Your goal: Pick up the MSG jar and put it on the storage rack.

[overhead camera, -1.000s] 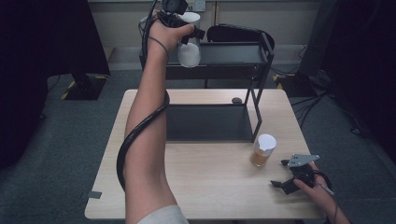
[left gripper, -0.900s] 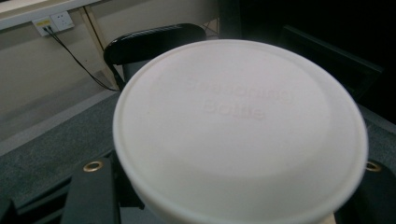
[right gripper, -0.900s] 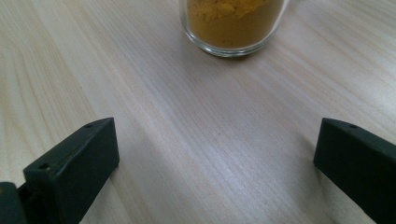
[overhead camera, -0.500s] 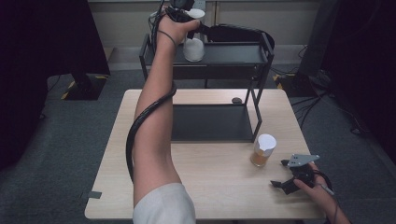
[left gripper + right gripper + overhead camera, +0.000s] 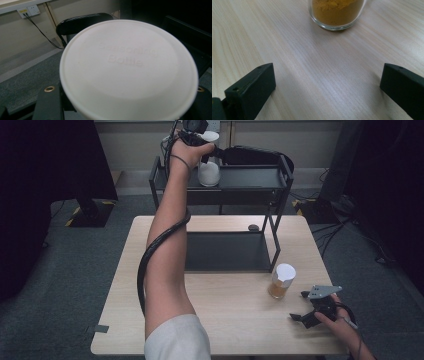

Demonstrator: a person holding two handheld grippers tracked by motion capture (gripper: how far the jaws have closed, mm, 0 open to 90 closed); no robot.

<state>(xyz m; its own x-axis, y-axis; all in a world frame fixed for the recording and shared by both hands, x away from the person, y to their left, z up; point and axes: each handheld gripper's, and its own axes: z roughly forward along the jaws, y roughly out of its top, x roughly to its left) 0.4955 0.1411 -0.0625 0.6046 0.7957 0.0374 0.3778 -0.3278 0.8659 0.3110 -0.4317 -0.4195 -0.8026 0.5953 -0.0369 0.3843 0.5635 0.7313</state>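
Observation:
A white-lidded seasoning bottle (image 5: 209,172) stands upright over the top shelf of a black rack (image 5: 250,177), at its left. My left gripper (image 5: 206,149) is shut on the bottle near its top, my arm stretched far forward. In the left gripper view the round white lid (image 5: 128,67) sits between the black jaws. I cannot tell whether the bottle's base rests on the shelf. A glass jar of orange-yellow powder (image 5: 281,282) (image 5: 335,12) stands on the table near the right. Just in front of it my right gripper (image 5: 305,312) (image 5: 327,92) lies open on the wood.
The rack's lower shelf (image 5: 225,250) sits on the wooden table (image 5: 225,320). A small dark object (image 5: 253,227) lies at the table's far edge. A black chair back (image 5: 250,155) (image 5: 82,21) stands behind the rack. Grey carpet surrounds the table.
My left arm has reached farther over the rack, carrying the bottle slightly right and down toward the top shelf. The right gripper and the powder jar have not moved.

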